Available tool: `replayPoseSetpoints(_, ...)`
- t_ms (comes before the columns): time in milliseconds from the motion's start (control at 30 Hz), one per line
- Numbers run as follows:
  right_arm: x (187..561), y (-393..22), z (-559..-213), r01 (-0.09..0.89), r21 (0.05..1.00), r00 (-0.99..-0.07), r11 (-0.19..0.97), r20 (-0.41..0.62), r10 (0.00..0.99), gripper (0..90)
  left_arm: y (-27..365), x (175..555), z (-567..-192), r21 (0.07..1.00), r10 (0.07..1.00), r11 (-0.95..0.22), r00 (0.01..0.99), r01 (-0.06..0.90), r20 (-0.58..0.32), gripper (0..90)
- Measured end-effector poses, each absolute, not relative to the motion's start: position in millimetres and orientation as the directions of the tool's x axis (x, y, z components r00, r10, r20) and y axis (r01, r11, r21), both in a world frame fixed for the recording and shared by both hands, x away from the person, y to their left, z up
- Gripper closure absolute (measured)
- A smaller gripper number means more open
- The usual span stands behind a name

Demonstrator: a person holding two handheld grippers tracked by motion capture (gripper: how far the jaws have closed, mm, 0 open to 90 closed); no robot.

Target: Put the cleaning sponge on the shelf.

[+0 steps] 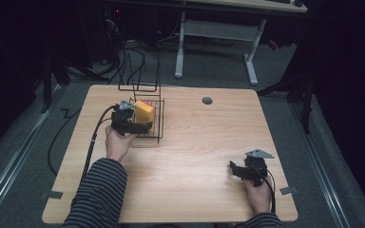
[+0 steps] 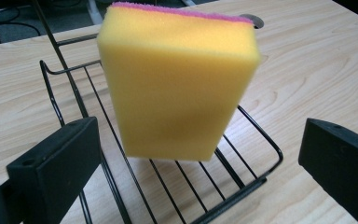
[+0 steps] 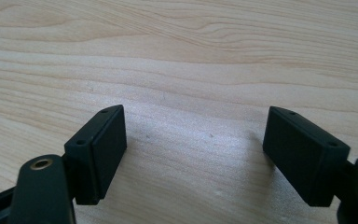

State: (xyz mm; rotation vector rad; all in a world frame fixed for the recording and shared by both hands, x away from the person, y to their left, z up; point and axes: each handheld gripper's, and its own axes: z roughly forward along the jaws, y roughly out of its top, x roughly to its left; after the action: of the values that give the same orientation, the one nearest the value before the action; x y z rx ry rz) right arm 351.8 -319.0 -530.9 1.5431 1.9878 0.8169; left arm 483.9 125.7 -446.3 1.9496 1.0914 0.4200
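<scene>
Sponge (image 2: 177, 84) stood placed in the wire rack (image 2: 256, 182); left gripper (image 2: 200, 158) had released it, right gripper (image 3: 193, 154) gaped idle.

The right gripper (image 3: 193, 156) looks down along its two black jaws at the pale wooden table (image 3: 182, 56), whose grain runs in long wavy bands across the frame. The jaws stand wide apart with bare wood between them and nothing in their grip. Each flat pad shows small screw holes on its top edge, and soft shadows lie on the wood beside them
</scene>
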Motion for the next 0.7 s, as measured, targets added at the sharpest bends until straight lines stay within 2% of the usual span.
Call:
replayPoseSetpoints(100, 352, -319, -531, 0.677, 0.714, -0.24, 0.182, -0.019, 0.971, 21.7, 130, 478, -445, 0.804, 0.81, -0.245, 0.57, 0.542, -0.138, 0.3)
replayPoseSetpoints(700, 352, -319, -531, 0.677, 0.713, -0.24, 0.181, -0.019, 0.971, 21.7, 160, 454, -437, 0.815, 0.819, -0.216, 0.554, 0.538, -0.148, 1.3)
